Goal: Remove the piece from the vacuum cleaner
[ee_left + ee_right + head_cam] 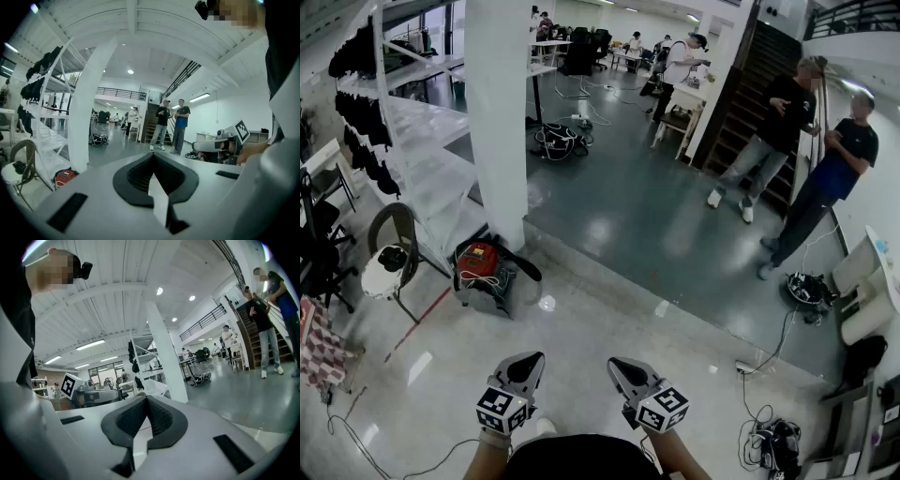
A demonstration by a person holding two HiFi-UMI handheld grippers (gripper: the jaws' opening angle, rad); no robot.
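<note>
Hanging low over floor [581,323], side by side: left gripper [527,360], right gripper [619,366]. Saw fingers of both shut, empty. Spotted red vacuum [477,262] at pillar [499,122] foot, well apart from grippers.

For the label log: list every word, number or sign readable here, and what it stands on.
No readable text anywhere.
Marker cubes on the left gripper and right gripper: black-and-white square patterns only, no words.
Red machine by the pillar: any label too small to read.
</note>
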